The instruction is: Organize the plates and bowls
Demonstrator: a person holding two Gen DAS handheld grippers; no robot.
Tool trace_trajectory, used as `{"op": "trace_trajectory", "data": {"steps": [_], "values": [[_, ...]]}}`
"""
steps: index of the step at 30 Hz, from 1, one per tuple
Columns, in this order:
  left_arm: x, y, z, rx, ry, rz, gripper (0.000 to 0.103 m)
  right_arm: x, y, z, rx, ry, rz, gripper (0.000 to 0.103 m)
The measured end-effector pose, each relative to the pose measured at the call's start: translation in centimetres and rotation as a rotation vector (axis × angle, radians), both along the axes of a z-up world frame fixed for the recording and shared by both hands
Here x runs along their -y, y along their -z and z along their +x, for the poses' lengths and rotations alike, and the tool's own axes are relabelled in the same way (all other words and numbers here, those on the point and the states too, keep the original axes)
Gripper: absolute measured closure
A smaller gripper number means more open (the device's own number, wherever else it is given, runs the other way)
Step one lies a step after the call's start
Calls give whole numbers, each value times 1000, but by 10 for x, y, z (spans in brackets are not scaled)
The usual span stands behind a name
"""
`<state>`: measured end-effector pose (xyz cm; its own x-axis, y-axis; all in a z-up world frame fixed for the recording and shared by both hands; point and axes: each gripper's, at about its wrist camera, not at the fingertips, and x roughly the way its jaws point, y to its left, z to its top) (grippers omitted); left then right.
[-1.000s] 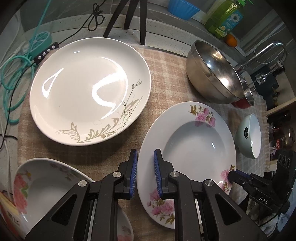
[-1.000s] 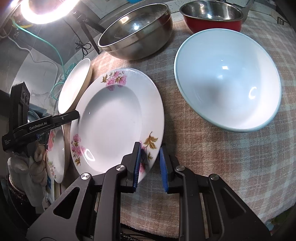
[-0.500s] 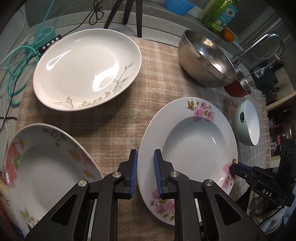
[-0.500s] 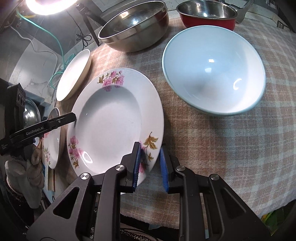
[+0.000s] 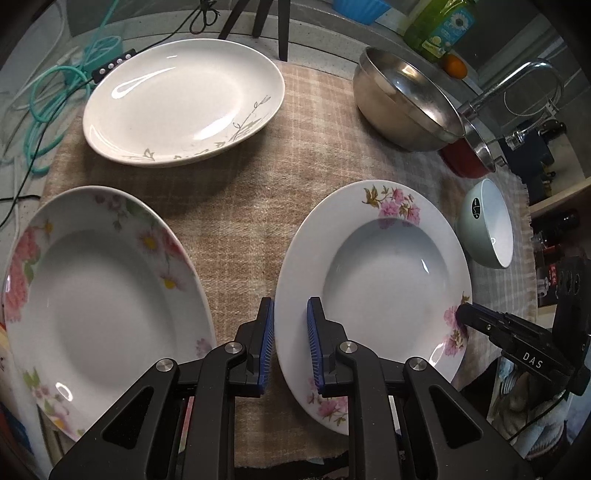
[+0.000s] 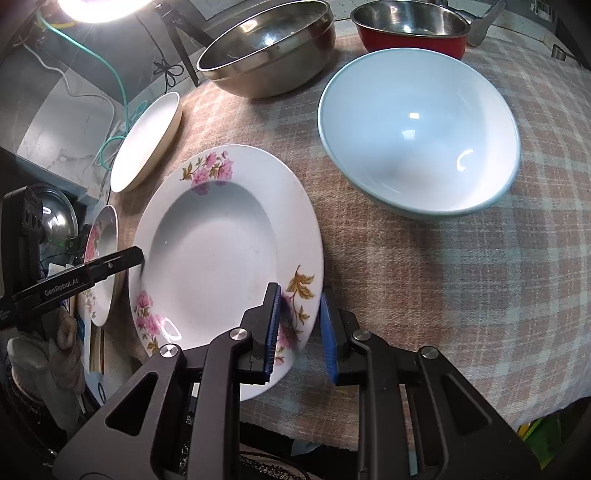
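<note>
A deep white plate with pink flowers (image 5: 376, 273) (image 6: 214, 251) is held at two sides of its rim over the checked cloth. My left gripper (image 5: 290, 339) (image 6: 138, 255) is shut on its left rim. My right gripper (image 6: 297, 328) (image 5: 463, 315) is shut on the opposite rim, by the gold leaf. A second flowered deep plate (image 5: 96, 295) (image 6: 99, 266) lies just left of it. Farther back sits a white plate with a gold sprig (image 5: 177, 103) (image 6: 147, 144). A pale blue bowl (image 5: 487, 225) (image 6: 417, 136) stands to the right.
A large steel bowl (image 5: 399, 107) (image 6: 266, 55) and a red bowl with a steel inside (image 5: 465, 162) (image 6: 410, 26) stand at the back of the cloth (image 5: 258, 206). Teal cable (image 5: 44, 110), tripod legs (image 5: 280, 26), a soap bottle (image 5: 436, 26) and a tap (image 5: 517, 81) ring the table.
Both grippers kept hold of the pink-flowered plate. In the left wrist view the second flowered plate slid well into sight at the left and the gold-sprig plate receded; the pale bowl drifted left in the right view.
</note>
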<state>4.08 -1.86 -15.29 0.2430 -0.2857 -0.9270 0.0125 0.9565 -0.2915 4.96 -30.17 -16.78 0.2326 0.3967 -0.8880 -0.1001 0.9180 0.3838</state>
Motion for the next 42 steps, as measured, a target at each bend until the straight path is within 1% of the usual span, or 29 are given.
{"op": "trace_trajectory", "data": {"steps": [10, 14, 20, 22, 25, 27, 29, 31, 32, 35, 36, 42], "values": [[0, 0, -10, -4, -5, -1, 87, -2, 0, 0, 2, -4, -10, 81], [1, 1, -13, 2, -2, 13, 87, -5, 0, 0, 11, -13, -27, 80], [1, 1, -13, 5, 0, 11, 87, -7, -1, 0, 14, -21, -43, 79], [2, 0, -13, 12, 2, 14, 87, -8, -3, 0, 24, -24, -64, 79], [2, -4, -14, 29, 3, 24, 87, -12, -12, -2, 71, -30, -111, 79], [0, -7, -14, 38, -4, 28, 87, -13, -18, -1, 89, -34, -121, 76], [-3, -11, -15, 51, -15, 29, 86, -16, -25, -1, 112, -34, -125, 64], [-7, -15, -16, 66, -25, 33, 86, -20, -32, -1, 138, -35, -130, 57], [-10, -18, -18, 76, -33, 35, 86, -21, -35, -1, 146, -37, -129, 57], [-19, -25, -21, 100, -57, 35, 76, -32, -44, 2, 173, -59, -120, 56], [-24, -28, -23, 110, -67, 42, 74, -36, -46, 3, 178, -67, -116, 56], [-61, -38, -32, 141, -169, 59, 74, -67, -49, 10, 177, -125, -64, 56]]}}
